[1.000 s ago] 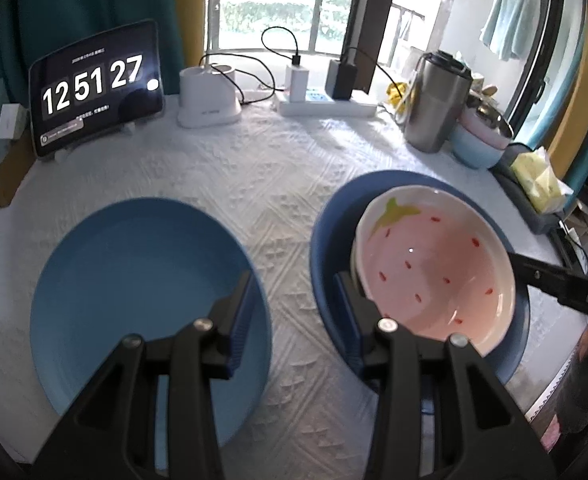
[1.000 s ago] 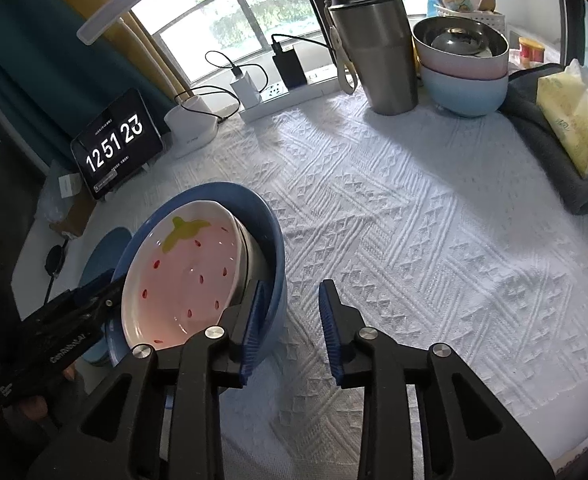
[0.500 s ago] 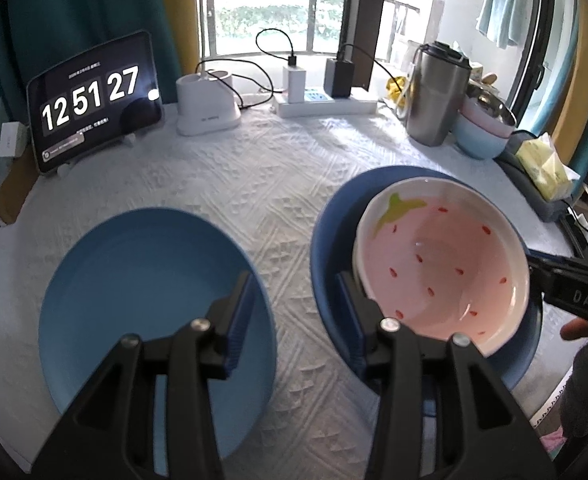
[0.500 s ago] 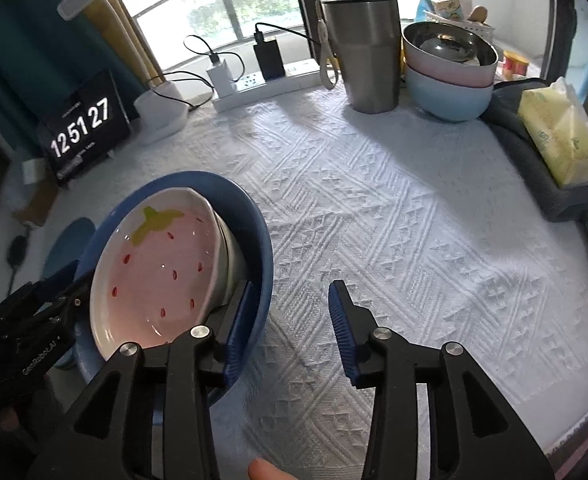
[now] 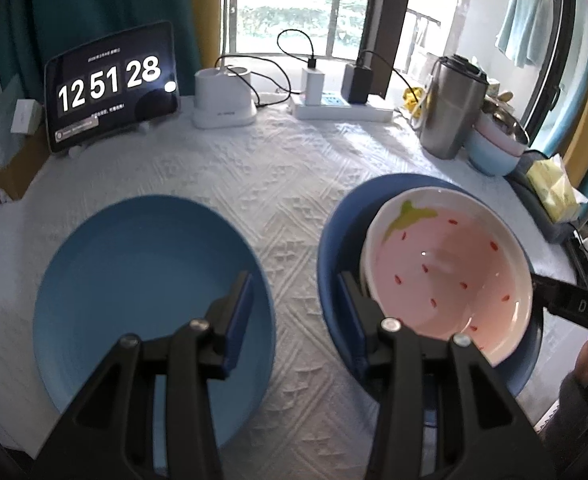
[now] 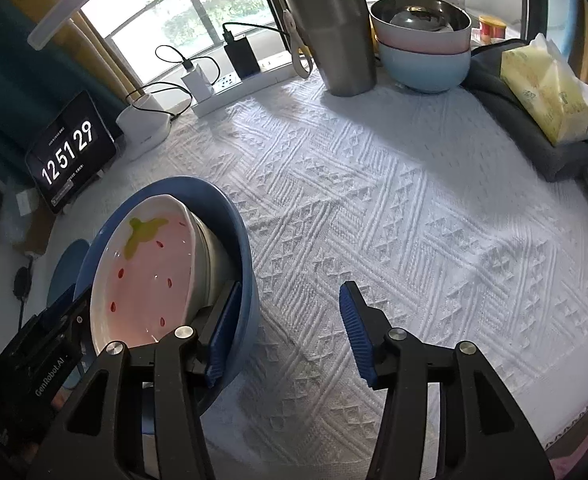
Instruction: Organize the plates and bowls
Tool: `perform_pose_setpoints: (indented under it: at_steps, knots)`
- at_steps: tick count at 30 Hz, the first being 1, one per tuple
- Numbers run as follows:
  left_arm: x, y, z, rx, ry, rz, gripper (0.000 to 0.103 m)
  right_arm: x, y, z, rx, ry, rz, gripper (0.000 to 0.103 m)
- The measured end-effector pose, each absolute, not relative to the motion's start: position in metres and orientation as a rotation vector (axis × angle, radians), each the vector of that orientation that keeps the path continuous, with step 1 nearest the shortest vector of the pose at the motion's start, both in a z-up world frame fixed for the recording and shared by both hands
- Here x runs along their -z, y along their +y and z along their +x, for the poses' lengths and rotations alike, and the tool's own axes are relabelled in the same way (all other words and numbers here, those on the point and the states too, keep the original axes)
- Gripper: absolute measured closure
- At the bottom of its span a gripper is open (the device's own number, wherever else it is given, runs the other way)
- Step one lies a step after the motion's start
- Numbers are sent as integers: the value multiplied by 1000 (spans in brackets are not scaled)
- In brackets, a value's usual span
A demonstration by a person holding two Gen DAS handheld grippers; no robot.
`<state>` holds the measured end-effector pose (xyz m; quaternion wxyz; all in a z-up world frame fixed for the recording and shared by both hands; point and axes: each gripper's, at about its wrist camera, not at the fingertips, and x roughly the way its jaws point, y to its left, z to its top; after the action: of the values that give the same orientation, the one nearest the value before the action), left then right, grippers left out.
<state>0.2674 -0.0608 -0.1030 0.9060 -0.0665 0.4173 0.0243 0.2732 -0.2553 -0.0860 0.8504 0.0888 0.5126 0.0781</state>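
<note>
The right gripper (image 6: pixel 284 330) and left gripper (image 5: pixel 295 312) are both hovering spread, gripping nothing, flanking the strawberry bowl (image 5: pixel 445 268) sitting nested in the dark blue bowl (image 5: pixel 335 240) for stacking

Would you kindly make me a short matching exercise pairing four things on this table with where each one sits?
Things:
1. strawberry bowl
2. light blue plate
3. steel tumbler
4. clock tablet

Places:
A. far left corner of the table
B. inside the dark blue bowl
C. beside the stacked bowls
D. flat on the cloth, under the left gripper

Pairs: 1-B, 2-D, 3-C, 4-A
</note>
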Motion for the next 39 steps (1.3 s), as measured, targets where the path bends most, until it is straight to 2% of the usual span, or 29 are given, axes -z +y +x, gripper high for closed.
perform_pose_setpoints:
  at_steps: [3,6,9,11,13,15,39]
  knots:
    - [103,-62,267,-55,860,-147,61,87,-257,273,-162,1076,216,50]
    - [103,-65,266,-54,848,-135,62,86,-256,271,-169,1061,211,56]
    - [102,-66,265,-43,846,-141,68,82,-249,269,-187,1036,181,70]
    - [101,-69,264,-36,837,-138,75,80,-242,267,-200,1016,141,87]
    - [101,-73,262,-32,828,-127,82,78,-233,264,-213,1001,113,92]
    - [100,-77,261,-18,820,-125,92,78,-232,264,-203,993,120,93]
    - [95,-88,256,41,812,-116,90,72,-248,257,-181,951,166,93]
